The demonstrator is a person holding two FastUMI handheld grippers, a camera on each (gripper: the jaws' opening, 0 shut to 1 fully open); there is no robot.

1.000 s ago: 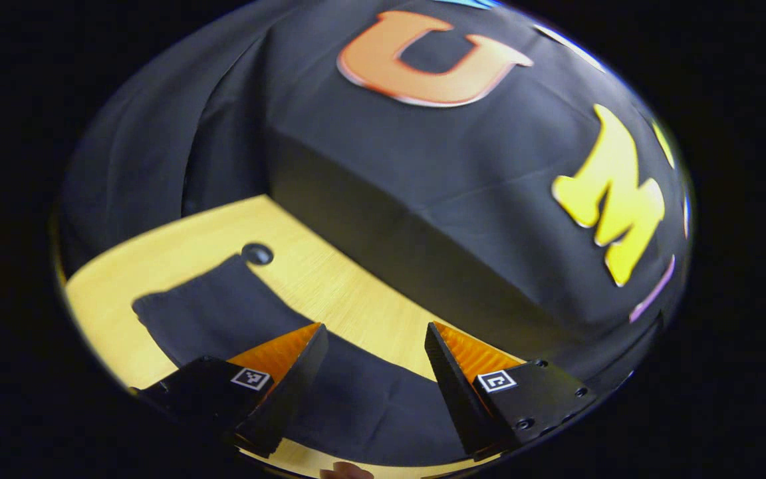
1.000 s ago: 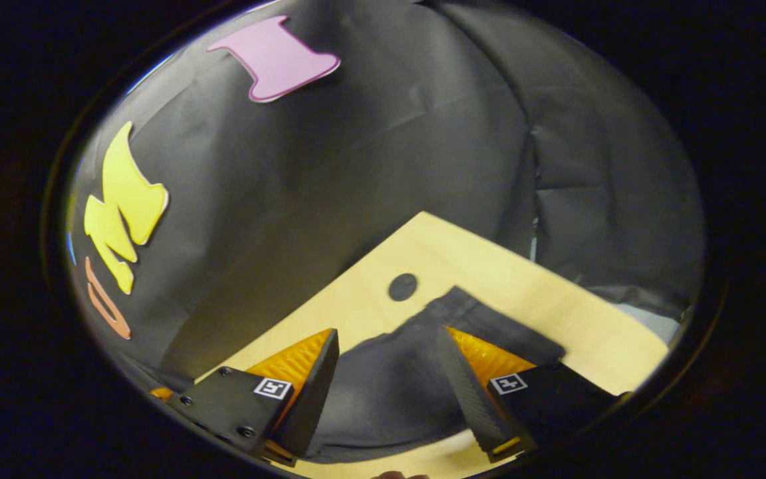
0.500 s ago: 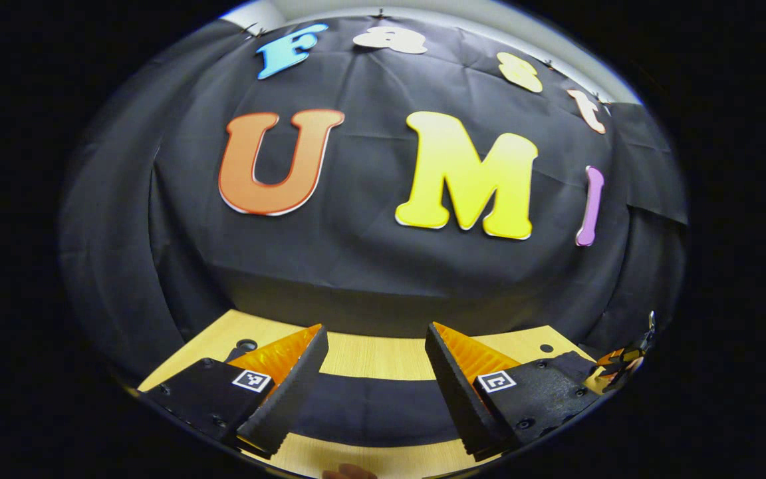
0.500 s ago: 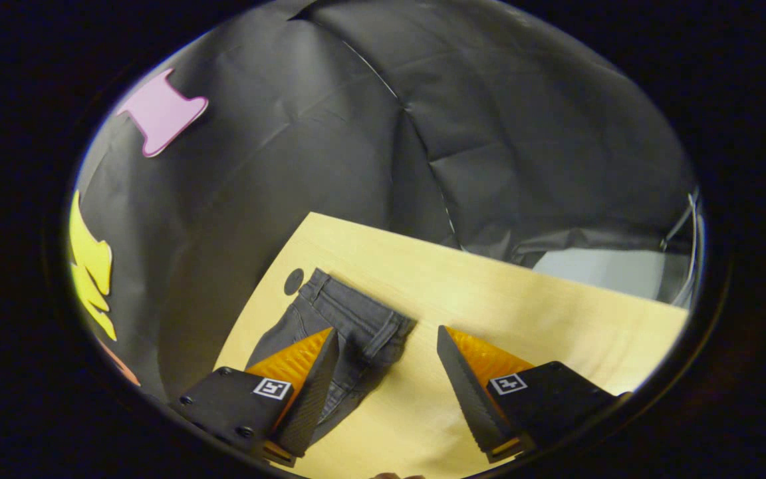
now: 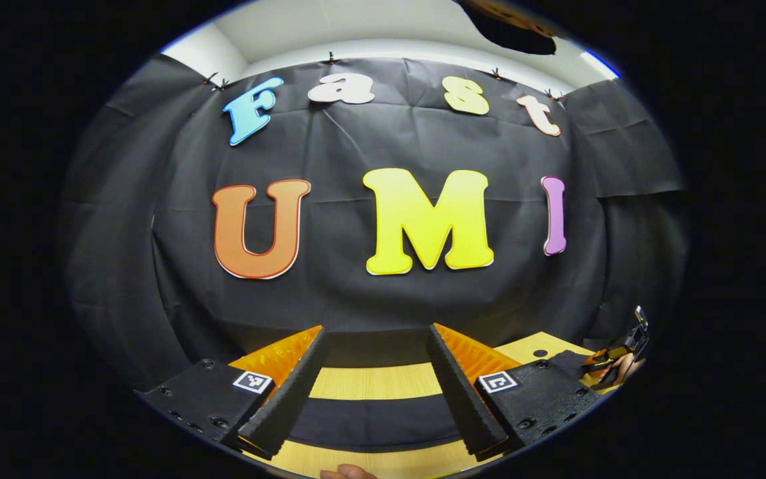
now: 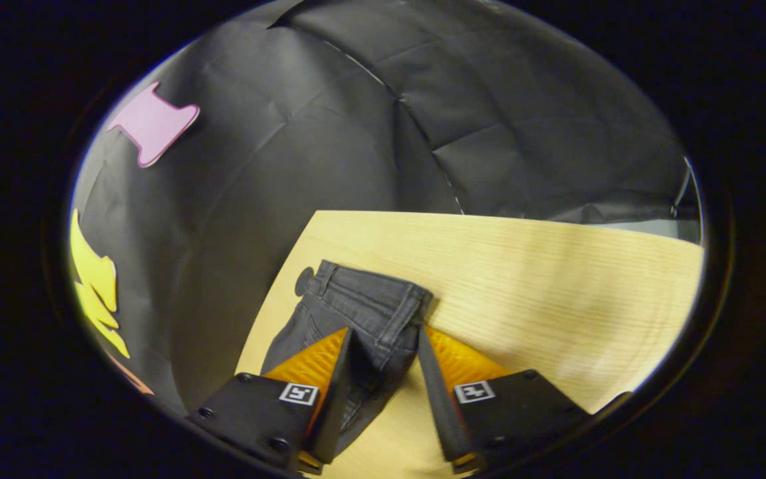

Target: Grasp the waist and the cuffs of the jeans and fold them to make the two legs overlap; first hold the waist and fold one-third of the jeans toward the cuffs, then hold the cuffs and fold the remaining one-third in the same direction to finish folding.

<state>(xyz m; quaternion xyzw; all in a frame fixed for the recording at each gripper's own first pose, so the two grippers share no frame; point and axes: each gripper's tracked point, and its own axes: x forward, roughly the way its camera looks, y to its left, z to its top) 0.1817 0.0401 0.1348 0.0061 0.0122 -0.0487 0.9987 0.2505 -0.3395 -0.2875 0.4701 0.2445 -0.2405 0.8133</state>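
Looking along the left gripper [image 5: 373, 392], jaws spread, dark grey denim jeans [image 5: 370, 420] lie across the pale wooden counter [image 5: 376, 381]. In the right gripper view, the right gripper [image 6: 383, 379] straddles the jeans' waistband [image 6: 373, 303], jaws part-open, not pinching. Closing off-centre might catch one layer only.

In the left gripper view the left gripper [image 5: 375, 339] tips further up than half a second ago: less of the wooden table [image 5: 373, 380] shows, and the dark jeans [image 5: 373, 419] shrink to a thin band between its fingers, whose wide gap is unchanged. At the right edge the other gripper [image 5: 612, 359] sits a little higher. In the right gripper view the right gripper [image 6: 383, 336] moves over the jeans' waistband [image 6: 366, 303], which a moment ago lay off to its left finger, and its jaws narrow, now straddling the waist corner.
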